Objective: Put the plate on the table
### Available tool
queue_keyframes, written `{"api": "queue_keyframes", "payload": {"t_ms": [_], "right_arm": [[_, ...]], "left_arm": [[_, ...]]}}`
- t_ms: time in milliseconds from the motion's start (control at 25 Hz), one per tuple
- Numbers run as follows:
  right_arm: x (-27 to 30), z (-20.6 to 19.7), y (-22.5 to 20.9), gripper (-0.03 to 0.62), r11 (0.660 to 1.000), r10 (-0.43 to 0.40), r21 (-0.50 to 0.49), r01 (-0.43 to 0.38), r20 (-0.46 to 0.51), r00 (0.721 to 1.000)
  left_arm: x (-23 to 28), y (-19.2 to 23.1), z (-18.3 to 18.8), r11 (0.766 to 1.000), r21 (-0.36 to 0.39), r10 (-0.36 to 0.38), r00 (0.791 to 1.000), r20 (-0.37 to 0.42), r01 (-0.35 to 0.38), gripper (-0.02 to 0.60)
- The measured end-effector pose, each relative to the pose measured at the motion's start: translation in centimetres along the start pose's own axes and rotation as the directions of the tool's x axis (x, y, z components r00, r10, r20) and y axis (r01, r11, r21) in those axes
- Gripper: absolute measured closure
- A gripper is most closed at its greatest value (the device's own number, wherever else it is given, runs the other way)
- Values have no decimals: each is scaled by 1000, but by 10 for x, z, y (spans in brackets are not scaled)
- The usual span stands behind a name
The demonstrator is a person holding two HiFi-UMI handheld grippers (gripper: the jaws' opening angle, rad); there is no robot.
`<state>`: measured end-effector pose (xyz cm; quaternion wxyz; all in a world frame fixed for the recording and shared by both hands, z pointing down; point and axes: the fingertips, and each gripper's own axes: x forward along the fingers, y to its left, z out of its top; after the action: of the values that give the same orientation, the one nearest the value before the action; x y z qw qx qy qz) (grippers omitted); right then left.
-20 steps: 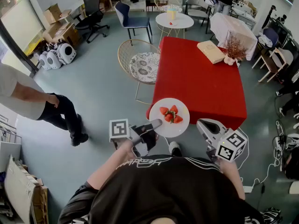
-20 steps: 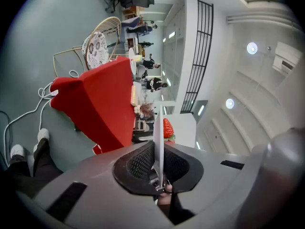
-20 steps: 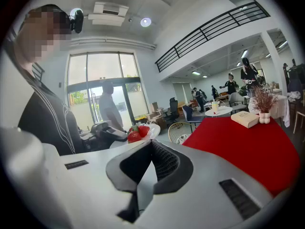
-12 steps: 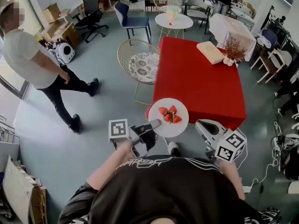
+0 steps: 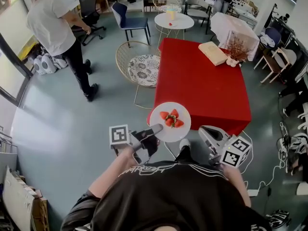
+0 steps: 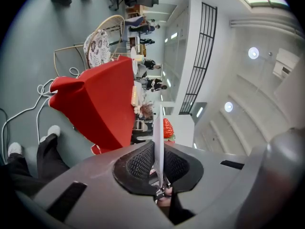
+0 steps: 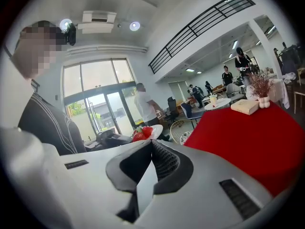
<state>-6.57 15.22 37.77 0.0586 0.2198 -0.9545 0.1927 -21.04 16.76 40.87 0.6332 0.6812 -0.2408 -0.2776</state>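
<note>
A white plate (image 5: 169,107) with strawberries (image 5: 171,119) hangs level just off the near left corner of the red-clothed table (image 5: 202,81). My left gripper (image 5: 158,128) is shut on the plate's near rim. In the left gripper view the plate (image 6: 157,123) shows edge-on between the pads, with a strawberry (image 6: 167,128) beyond it and the red table (image 6: 102,99) to the left. My right gripper (image 5: 206,130) is to the right of the plate, near the table's front edge, shut and holding nothing. The right gripper view shows its pads (image 7: 151,143) meeting and the red table (image 7: 257,132) ahead.
A beige box (image 5: 213,53) and a vase of dried flowers (image 5: 236,49) stand at the table's far right. A wire chair (image 5: 139,66) sits left of the table, a round white table (image 5: 177,20) beyond. A person in a white shirt (image 5: 57,28) stands far left. Cables (image 5: 255,177) lie at right.
The person in the white shirt has walked from the left edge toward the back left. Plate and both grippers sit slightly further left in the view; both grips look unchanged.
</note>
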Motion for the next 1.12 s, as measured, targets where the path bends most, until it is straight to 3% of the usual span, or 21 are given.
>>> {"api": "queue_keyframes", "payload": {"t_ms": [360, 1120], "right_arm": [[16, 16, -47, 588, 998, 16, 66, -19, 39, 999], [-22, 89, -272, 588, 989, 9, 146, -17, 56, 998]], "left_arm": [[36, 5, 30, 1000, 4, 5, 1000, 7, -5, 557], [266, 26, 78, 998, -25, 50, 999, -4, -50, 557]]}}
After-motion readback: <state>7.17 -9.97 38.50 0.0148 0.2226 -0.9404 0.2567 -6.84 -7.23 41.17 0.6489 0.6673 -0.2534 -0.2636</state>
